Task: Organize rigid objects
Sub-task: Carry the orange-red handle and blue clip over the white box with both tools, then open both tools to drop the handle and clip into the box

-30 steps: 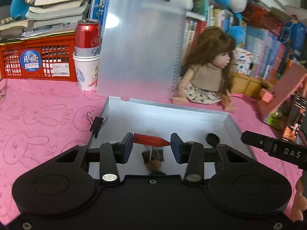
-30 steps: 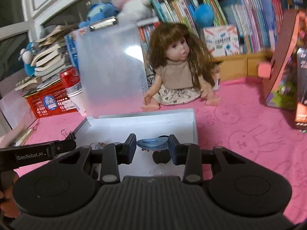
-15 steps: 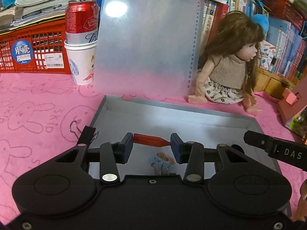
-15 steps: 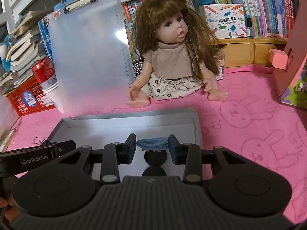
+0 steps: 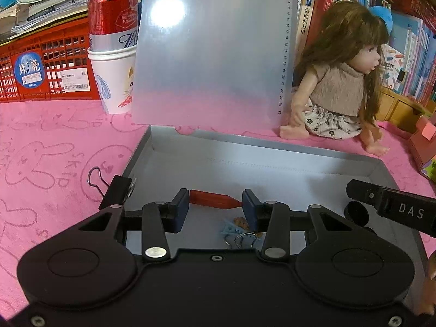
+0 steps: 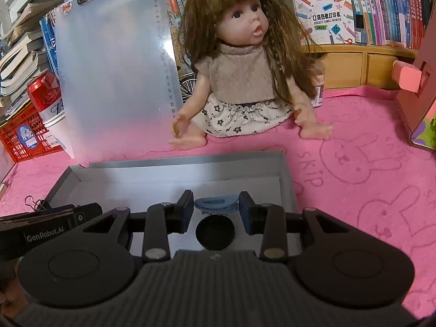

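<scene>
An open grey box [image 5: 272, 150] lies on the pink cloth, its frosted lid [image 5: 212, 49] standing upright behind it. My left gripper [image 5: 215, 203] is shut on a red handle-shaped object [image 5: 212, 199] and holds it over the box's left half. My right gripper [image 6: 216, 204] is shut on a blue hair clip [image 6: 216, 204] over the box [image 6: 174, 160], above a black round cap [image 6: 215, 231]. Small trinkets and wire rings [image 5: 239, 231] lie on the box floor. A black binder clip [image 5: 117, 190] sits at the box's left edge.
A doll [image 6: 245, 68] sits behind the box. A red can in a paper cup [image 5: 114, 54] and a red crate [image 5: 41, 68] stand at the back left. Books line the back. A cardboard toy house [image 6: 419, 81] stands at the right.
Both grippers have moved forward and lower over the box, still holding their objects. The doll and lid look closer. The black cap now sits right under the right gripper.
</scene>
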Available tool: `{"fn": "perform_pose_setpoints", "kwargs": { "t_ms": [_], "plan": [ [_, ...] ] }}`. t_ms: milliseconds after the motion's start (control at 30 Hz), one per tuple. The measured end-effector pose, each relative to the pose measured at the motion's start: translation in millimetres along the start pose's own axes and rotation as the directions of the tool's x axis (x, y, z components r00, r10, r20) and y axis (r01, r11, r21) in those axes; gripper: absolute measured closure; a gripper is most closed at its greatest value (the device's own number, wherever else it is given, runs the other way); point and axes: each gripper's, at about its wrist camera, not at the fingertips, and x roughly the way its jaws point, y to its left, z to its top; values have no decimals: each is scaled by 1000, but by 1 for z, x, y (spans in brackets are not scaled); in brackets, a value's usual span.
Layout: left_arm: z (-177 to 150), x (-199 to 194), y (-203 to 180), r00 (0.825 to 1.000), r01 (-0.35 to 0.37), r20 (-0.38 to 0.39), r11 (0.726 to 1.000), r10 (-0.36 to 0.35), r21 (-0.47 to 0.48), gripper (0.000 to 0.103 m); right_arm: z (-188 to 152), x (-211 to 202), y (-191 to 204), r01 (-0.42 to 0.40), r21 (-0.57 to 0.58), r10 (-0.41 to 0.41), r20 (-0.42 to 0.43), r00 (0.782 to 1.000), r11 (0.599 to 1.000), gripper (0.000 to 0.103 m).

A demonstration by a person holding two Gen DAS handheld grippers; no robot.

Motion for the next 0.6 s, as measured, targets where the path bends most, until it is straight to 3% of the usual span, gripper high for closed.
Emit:
{"fn": "perform_pose_setpoints", "kwargs": {
  "t_ms": [600],
  "plan": [
    [1, 4, -3, 1000, -27, -10, 999, 28, 24, 62, 0, 2, -3, -10, 28, 10, -4, 1000, 1000, 62]
  ]
}}
